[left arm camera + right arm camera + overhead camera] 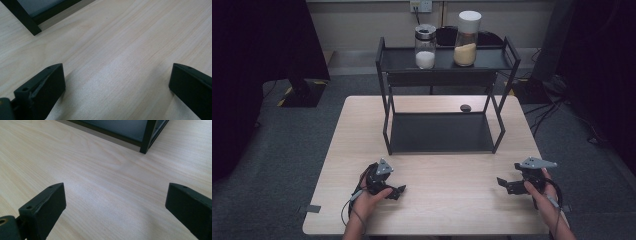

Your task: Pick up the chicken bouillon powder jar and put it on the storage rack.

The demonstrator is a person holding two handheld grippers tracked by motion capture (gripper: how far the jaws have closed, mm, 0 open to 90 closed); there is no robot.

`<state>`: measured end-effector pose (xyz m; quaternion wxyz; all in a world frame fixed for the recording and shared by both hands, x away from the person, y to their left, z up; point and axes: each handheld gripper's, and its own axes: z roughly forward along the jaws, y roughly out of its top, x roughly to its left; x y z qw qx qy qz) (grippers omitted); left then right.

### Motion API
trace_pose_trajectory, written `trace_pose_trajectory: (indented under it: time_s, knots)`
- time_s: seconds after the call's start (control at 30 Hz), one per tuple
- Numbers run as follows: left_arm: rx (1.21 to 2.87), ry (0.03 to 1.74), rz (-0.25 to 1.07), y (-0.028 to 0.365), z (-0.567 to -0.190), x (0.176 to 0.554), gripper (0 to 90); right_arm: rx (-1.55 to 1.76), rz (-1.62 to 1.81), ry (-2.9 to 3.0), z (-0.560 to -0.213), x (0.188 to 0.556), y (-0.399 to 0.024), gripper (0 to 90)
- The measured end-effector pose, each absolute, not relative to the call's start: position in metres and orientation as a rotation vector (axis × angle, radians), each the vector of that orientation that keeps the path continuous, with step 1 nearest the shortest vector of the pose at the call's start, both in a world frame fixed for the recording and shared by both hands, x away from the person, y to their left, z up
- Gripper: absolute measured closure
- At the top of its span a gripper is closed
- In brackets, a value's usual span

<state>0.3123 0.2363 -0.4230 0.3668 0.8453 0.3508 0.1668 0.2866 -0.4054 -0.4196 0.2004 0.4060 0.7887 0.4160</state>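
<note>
pale wood table [437,200] with a black two-tier rack [442,135] on it, both grippers parked near the front edge

left gripper [398,191] and right gripper [503,183] both sit low over bare wood, jaws spread wide, holding nothing. looks like a ready pose. the jar of white grains [425,47] and jar of yellow grains [466,40] stand side by side on the rack's top shelf, well away from both, probably the next reach.

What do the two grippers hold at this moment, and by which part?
Nothing is held. The left gripper and the right gripper both have their jaws wide apart, with bare wooden table between them.
</note>
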Motion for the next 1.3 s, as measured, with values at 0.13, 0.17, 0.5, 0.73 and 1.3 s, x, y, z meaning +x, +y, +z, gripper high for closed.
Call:
trace_pose_trajectory:
  time_s: [0.13,0.17,0.5,0.73,1.3]
  knots:
    - [2.171,0.902,0.429,0.236,-0.423,0.312,0.0,1.131,1.155,2.208,-0.42,0.284,-0.407,2.0]
    - [2.171,0.901,0.43,0.236,-0.423,0.312,0.0,1.131,1.156,2.208,-0.42,0.284,-0.408,2.0]
    - [2.171,0.902,0.43,0.236,-0.423,0.312,0.0,1.132,1.139,2.214,-0.421,0.278,-0.413,2.1]
    - [2.171,0.902,0.429,0.236,-0.423,0.312,0.0,1.13,1.134,2.219,-0.423,0.274,-0.416,2.0]
    - [2.172,0.901,0.429,0.236,-0.423,0.312,0.0,1.108,1.07,2.267,-0.42,0.263,-0.423,1.7]
